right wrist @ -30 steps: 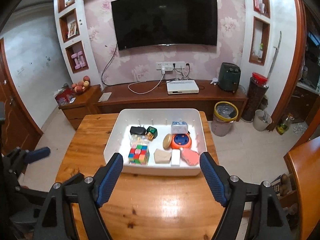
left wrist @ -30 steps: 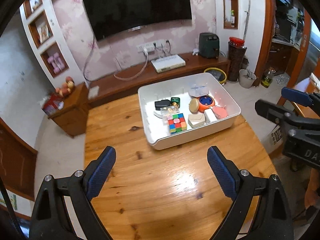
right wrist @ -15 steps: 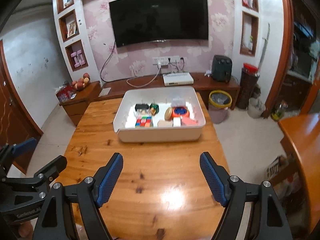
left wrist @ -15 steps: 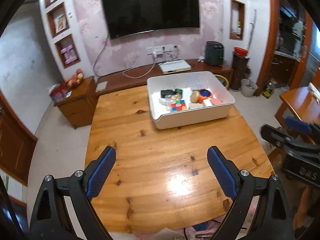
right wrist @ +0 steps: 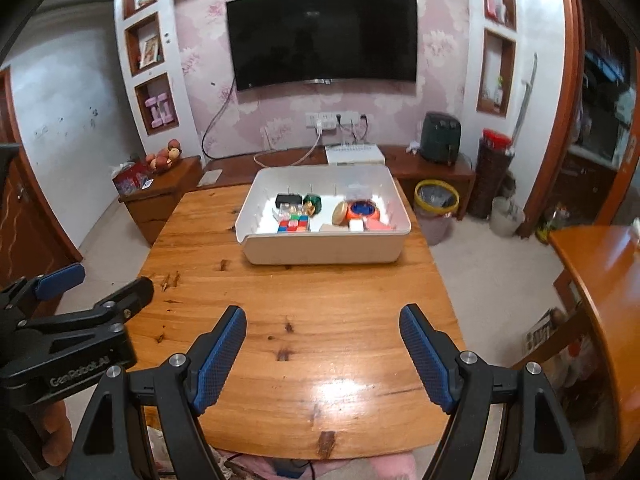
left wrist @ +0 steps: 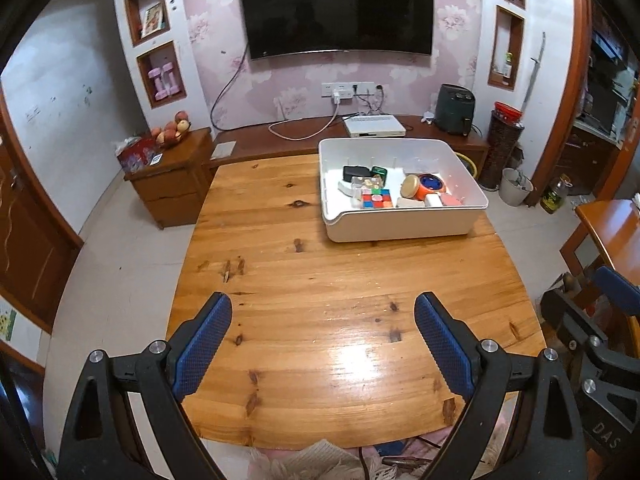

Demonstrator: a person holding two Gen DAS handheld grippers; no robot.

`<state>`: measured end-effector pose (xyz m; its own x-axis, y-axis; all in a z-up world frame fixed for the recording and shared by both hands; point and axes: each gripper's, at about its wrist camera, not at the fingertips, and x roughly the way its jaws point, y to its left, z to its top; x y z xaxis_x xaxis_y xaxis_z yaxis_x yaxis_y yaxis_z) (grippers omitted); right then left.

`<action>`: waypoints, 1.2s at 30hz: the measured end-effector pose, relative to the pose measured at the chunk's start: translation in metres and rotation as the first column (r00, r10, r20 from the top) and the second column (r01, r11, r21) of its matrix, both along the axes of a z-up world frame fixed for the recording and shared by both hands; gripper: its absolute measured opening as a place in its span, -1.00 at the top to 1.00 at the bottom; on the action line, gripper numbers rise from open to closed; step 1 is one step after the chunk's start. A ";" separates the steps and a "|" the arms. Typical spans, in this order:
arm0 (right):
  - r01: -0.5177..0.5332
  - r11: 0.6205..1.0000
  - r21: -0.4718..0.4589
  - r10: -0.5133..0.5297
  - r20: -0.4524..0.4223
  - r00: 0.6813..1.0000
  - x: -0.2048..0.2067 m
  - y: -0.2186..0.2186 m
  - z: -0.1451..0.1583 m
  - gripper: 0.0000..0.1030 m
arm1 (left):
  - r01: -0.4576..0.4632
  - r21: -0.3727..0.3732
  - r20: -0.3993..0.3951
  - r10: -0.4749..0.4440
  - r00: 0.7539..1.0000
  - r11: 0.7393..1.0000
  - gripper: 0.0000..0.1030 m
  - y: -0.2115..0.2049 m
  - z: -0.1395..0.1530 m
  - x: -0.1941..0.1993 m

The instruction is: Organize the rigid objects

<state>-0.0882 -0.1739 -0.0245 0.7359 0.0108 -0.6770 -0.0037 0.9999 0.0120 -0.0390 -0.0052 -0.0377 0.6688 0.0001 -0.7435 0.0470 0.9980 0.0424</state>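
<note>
Pink floral wall (left wrist: 288, 76), black TV (left wrist: 336, 8), wooden table (left wrist: 320, 300), pale tiled floor (left wrist: 120, 264).

Table (left wrist: 320, 320): in front of the wall unit.
Bin (left wrist: 400, 226): on the table's far right part.
In the bin: cube (left wrist: 375, 200) near the front wall, round box (left wrist: 430, 185) to its right.
Television (left wrist: 336, 8): on the wall behind.
Waste basket (right wrist: 436, 208): on the floor, right of the table.

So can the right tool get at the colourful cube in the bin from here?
Probably yes: the right tool is open and empty, the table between is bare, and the colourful cube sits uncovered behind the white bin's near wall.
</note>
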 end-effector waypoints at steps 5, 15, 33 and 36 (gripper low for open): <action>-0.012 1.000 -0.007 0.012 0.007 1.000 -0.001 0.002 -0.001 -0.55 | -0.024 -0.016 0.004 0.024 1.000 1.000 -0.82 0.005 -0.001 -0.004; -0.011 1.000 -0.001 0.011 -0.005 1.000 0.000 -0.001 -0.005 -0.55 | -0.007 -0.002 0.009 0.007 1.000 1.000 -0.82 -0.002 -0.002 -0.004; -0.012 1.000 0.021 0.012 -0.022 1.000 0.003 -0.006 -0.010 -0.55 | 0.009 -0.020 -0.028 -0.010 1.000 1.000 -0.82 -0.003 -0.008 0.000; -0.013 1.000 0.022 0.013 -0.023 1.000 0.003 -0.006 -0.010 -0.55 | 0.011 -0.027 -0.035 -0.012 0.999 1.000 -0.82 -0.002 -0.009 0.001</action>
<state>-0.0849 -0.1803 -0.0344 0.7195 0.0352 -0.6936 -0.0161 0.9993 0.0340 -0.0380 -0.0067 -0.0469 0.6422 -0.0280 -0.7661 0.0599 0.9981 0.0137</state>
